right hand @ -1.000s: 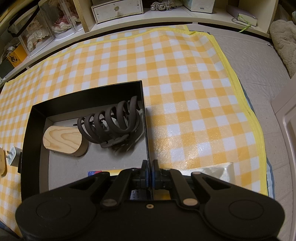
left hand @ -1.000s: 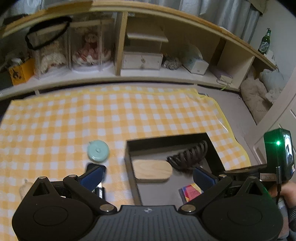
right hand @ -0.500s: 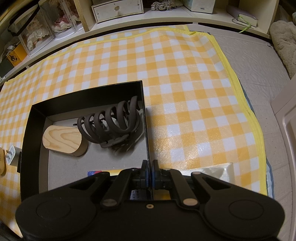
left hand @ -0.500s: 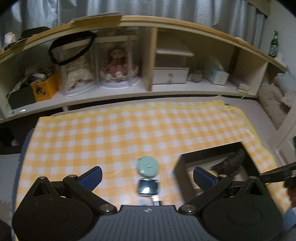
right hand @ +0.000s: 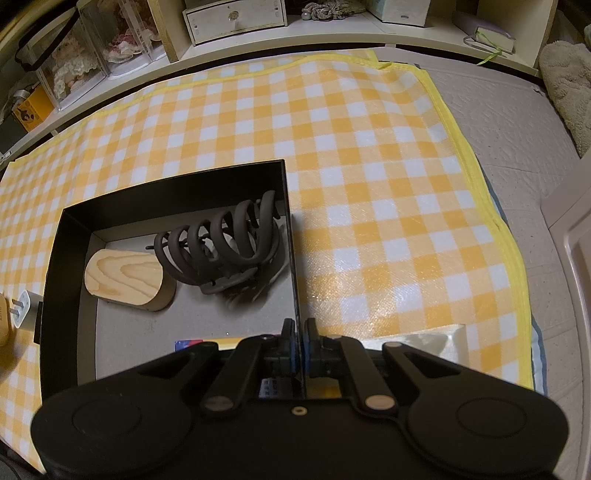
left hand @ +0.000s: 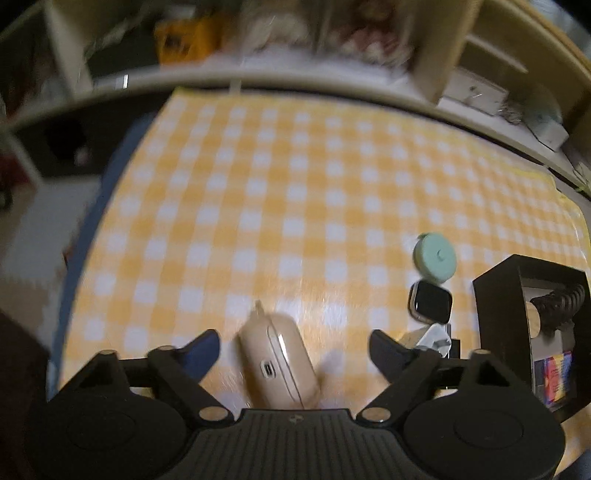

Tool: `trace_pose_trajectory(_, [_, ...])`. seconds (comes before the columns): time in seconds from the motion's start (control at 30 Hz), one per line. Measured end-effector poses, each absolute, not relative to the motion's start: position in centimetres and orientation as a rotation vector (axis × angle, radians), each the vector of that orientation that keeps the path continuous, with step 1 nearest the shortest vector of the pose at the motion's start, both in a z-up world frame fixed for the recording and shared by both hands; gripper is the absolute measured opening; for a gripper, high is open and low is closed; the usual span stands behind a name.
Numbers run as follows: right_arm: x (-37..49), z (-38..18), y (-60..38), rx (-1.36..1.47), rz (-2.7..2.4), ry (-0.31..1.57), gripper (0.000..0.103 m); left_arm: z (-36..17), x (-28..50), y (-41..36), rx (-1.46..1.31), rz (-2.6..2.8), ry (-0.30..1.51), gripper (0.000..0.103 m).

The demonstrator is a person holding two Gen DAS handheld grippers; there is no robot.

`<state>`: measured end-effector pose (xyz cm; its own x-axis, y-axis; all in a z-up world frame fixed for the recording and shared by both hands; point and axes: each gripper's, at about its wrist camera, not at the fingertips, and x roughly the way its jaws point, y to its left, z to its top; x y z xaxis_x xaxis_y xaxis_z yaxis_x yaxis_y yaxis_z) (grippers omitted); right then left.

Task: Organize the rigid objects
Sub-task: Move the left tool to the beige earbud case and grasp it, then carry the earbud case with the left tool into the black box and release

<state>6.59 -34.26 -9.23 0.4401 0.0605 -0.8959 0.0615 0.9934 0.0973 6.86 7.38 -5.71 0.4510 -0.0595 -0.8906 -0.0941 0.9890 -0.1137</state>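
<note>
A beige earbud case (left hand: 277, 363) lies on the yellow checked cloth between the fingers of my left gripper (left hand: 293, 349). Its jaws are closing, with a gap still visible on both sides of the case. To its right lie a mint round disc (left hand: 436, 256), a dark smartwatch (left hand: 430, 304) and a white charger plug (left hand: 432, 338). My right gripper (right hand: 300, 328) is shut on the right wall of the black box (right hand: 173, 184). Inside the box are a dark claw hair clip (right hand: 225, 247), an oval wooden block (right hand: 125, 278) and a colourful card (right hand: 192, 343).
Low shelves (right hand: 236, 16) with drawers, doll cases and clutter run along the far side of the cloth. Grey floor mat (right hand: 517, 122) lies beyond the cloth's right edge. The charger plug (right hand: 26, 308) sits just outside the box's left wall.
My left gripper has swung left from above the box, past the mint disc and the watch, and dropped over the beige case; its jaws have narrowed. The right gripper has not moved.
</note>
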Motion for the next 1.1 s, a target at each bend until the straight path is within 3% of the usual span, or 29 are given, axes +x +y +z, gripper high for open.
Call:
trace_pose_trajectory(0.23, [6.5,-9.2,-34.3,0.118,-0.001,1.116,0.006,-7.6,7.1,8.3,-0.243,0.055,1.177,0.064])
trace_pose_trajectory(0.4, [6.6,-9.2,-34.2,0.12,-0.001,1.116,0.006,-8.3,7.1,8.5,-0.248,0.096,1.195,0.045])
trace_pose_trajectory(1.1, [6.6,-9.3,-34.2,0.117,-0.001,1.118,0.006,-3.9,5.2,5.5,-0.385,-0.115,0.97,0.04])
